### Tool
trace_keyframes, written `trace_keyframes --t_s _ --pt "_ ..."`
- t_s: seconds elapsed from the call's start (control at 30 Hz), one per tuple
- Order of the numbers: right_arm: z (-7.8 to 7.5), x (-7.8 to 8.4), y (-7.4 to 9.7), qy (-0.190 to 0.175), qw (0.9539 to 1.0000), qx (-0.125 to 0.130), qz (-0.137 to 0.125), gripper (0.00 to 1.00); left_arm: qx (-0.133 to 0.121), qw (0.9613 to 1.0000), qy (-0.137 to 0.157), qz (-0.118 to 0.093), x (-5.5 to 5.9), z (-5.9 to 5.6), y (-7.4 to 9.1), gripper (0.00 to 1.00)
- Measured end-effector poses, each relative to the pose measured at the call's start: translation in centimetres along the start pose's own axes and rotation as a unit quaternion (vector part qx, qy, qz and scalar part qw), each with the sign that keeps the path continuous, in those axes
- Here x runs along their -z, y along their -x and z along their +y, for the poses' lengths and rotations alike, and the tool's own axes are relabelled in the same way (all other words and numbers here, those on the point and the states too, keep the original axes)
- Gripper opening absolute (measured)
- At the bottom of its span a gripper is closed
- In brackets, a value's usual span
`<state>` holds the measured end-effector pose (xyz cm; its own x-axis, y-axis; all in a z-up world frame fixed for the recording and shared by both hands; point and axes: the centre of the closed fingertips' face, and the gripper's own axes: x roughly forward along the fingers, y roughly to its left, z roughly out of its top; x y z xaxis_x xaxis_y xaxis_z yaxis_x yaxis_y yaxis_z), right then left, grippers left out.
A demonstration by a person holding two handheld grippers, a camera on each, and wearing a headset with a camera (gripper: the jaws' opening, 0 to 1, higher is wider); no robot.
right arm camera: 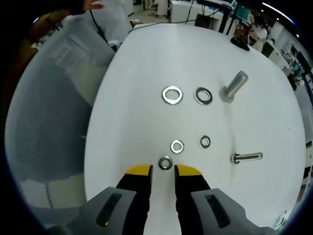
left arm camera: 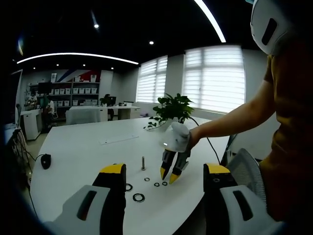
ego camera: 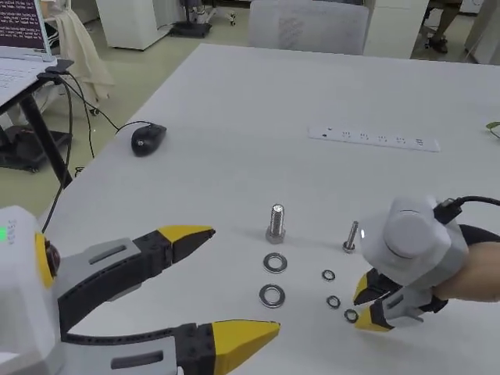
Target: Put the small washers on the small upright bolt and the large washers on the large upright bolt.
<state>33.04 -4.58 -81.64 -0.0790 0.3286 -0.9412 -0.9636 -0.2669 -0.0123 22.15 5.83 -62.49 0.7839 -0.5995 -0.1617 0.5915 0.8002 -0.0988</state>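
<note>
Small washer lies just off the narrowly parted right tongs, so straddle its rim squarely before pinching; left tongs gape wide.

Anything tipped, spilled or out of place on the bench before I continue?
Nothing stands out. The large bolt and small bolt both stand upright; two large washers and three small washers lie flat and apart on the table. The right tool, open, is poised at the nearest small washer.
</note>
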Motion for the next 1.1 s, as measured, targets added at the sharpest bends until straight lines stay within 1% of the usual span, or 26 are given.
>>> trace_keyframes --t_s 0.33,0.43,0.63,0.8,1.0,1.1 --pt "-0.1 0.2 -0.7 -0.003 1.0 -0.005 0.008 0.19 -0.004 1.0 -0.002 -0.002 -0.2 0.1 0.0 0.63" --pt "0.0 0.1 -0.9 -0.003 0.9999 -0.008 0.009 0.19 -0.005 1.0 -0.002 0.003 0.0 0.1 0.1 0.63" --pt "-0.1 0.0 -0.9 0.004 0.9999 -0.005 0.01 0.19 -0.004 0.9999 -0.003 0.01 0.4 0.0 0.0 0.63" --pt "0.1 0.1 -1.0 0.013 0.9998 -0.003 0.015 0.19 -0.005 0.9999 -0.007 0.013 0.5 0.4 -0.2 0.63" --pt "0.2 0.1 -0.9 0.02 0.9996 -0.004 0.018 0.18 -0.001 0.9997 -0.011 0.02 0.8 0.6 -0.6 0.63" --pt "0.2 0.1 -0.9 0.017 0.9997 -0.005 0.016 0.18 0.001 0.9993 -0.019 0.032 1.2 0.8 -0.9 0.63"
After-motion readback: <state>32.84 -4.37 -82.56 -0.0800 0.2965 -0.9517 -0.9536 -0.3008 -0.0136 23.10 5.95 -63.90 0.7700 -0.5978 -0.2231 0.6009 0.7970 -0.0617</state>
